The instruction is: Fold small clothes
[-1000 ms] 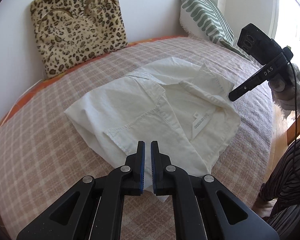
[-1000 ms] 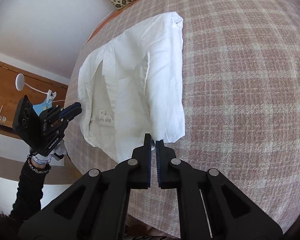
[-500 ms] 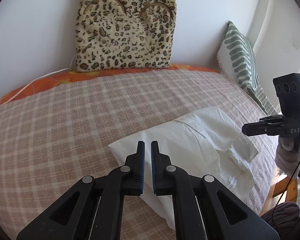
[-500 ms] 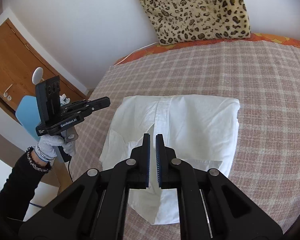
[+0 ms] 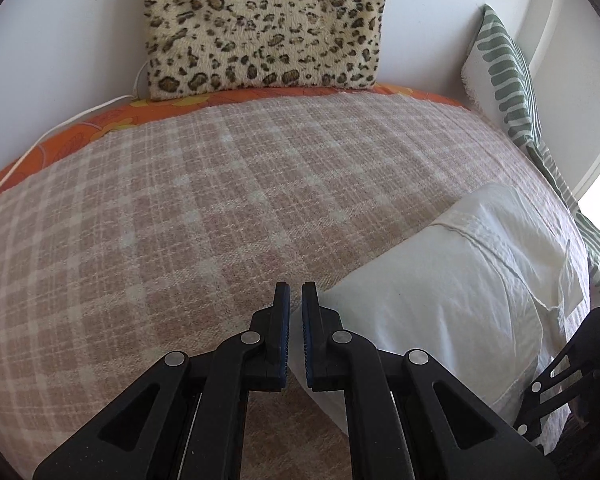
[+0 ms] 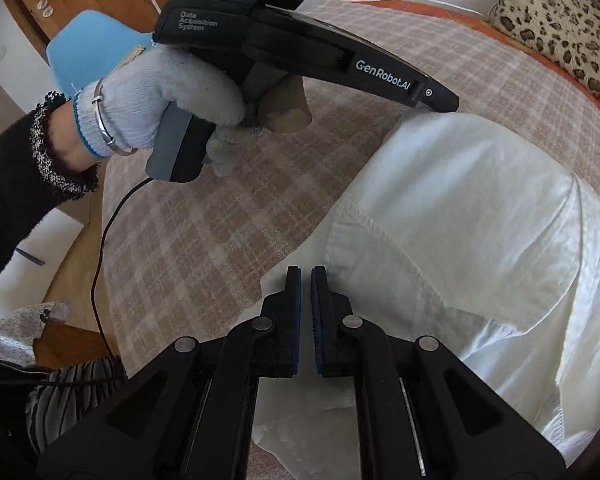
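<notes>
The shirt is plain white, with a folded collar edge of the same white. Under it the blanket shows a pink-beige and cream check, and an orange sheet with a yellow floral print edges it by the wall. The cushion is cream with a brown and black leopard print; the pillow is white with green stripes. Both the left gripper and the right gripper are black with blue pads inside the jaws. The glove is pale grey with a blue cuff, the sleeve black, the chair light blue
</notes>
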`<move>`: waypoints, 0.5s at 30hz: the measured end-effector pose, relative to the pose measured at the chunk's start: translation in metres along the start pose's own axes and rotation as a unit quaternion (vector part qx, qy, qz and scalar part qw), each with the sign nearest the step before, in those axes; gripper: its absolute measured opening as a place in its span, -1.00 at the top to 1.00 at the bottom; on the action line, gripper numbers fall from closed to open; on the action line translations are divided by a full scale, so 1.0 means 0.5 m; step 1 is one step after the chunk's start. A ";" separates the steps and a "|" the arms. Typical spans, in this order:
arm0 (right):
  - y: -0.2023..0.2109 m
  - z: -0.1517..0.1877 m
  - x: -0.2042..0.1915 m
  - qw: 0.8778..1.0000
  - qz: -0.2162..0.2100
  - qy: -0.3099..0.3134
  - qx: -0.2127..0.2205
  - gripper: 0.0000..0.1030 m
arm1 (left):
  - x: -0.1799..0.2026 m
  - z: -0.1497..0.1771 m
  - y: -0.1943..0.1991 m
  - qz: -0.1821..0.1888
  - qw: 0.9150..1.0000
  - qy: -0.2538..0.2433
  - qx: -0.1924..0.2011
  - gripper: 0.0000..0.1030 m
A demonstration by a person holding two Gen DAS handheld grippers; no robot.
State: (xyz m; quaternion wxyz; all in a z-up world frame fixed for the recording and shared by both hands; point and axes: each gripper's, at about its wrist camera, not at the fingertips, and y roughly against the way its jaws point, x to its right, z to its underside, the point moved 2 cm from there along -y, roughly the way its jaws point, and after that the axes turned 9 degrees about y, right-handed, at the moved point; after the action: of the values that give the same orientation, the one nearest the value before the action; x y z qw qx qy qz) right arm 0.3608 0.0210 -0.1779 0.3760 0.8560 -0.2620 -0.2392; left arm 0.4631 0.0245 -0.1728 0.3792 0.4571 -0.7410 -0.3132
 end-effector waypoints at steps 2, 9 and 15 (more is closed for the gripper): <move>0.000 0.006 0.013 1.000 -0.021 -0.022 0.000 0.88 | -0.001 -0.002 -0.010 0.004 1.000 0.002 0.014 0.92; 0.057 -0.001 -0.008 0.999 -0.017 -0.012 0.043 0.87 | -0.022 -0.022 0.041 0.005 0.999 0.018 0.040 0.92; 0.075 -0.062 0.047 0.990 0.048 -0.056 0.118 0.86 | -0.053 -0.018 0.094 0.008 0.998 0.042 0.052 0.92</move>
State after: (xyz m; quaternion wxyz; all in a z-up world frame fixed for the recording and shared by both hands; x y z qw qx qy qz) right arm 0.3870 0.0004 -0.1355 0.2685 0.8658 -0.3501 -0.2361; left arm 0.4577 0.0659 -0.1372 0.3885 0.4831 -0.7431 -0.2521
